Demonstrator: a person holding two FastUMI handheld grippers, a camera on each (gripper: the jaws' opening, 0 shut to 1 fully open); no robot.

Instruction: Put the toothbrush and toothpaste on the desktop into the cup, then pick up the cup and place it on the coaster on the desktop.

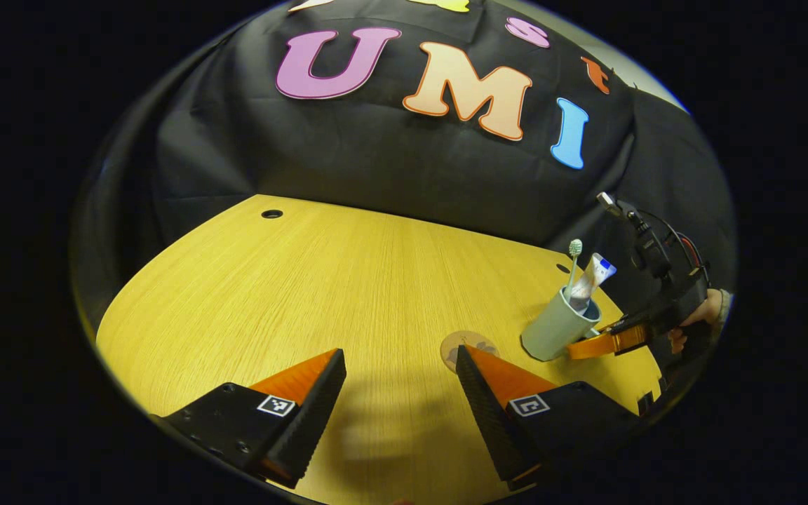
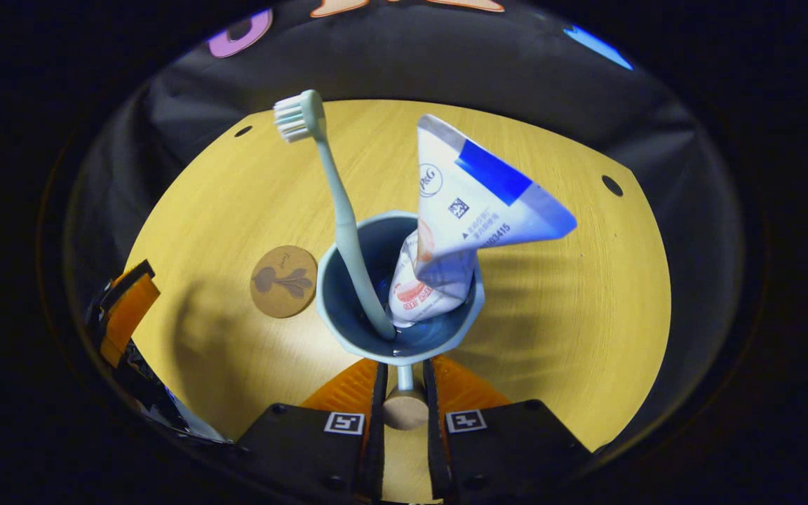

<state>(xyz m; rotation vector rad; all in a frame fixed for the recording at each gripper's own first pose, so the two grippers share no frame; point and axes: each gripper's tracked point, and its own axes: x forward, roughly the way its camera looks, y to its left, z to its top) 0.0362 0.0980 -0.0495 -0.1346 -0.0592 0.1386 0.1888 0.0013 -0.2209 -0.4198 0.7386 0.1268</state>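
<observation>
A grey-blue cup (image 1: 557, 328) leans to the left on the right side of the wooden table (image 1: 306, 280), holding a pale toothbrush (image 1: 573, 263) and a white-and-blue toothpaste tube (image 1: 592, 277). My right gripper (image 2: 404, 372) is shut on the cup's handle (image 2: 404, 408); its view looks down into the cup (image 2: 348, 308), with the toothbrush (image 2: 344, 224) and toothpaste (image 2: 474, 203) standing inside. A round cork coaster (image 1: 469, 345) lies just left of the cup, also as the coaster (image 2: 283, 280). My left gripper (image 1: 399, 354) hangs open over the table's front, holding nothing.
A hand (image 1: 702, 312) holds the right gripper (image 1: 590, 347) at the table's right edge. The left gripper (image 2: 123, 308) shows at the left in the right gripper view. Small cable holes (image 1: 272, 214) sit near the table's back edge, against the black cloth wall.
</observation>
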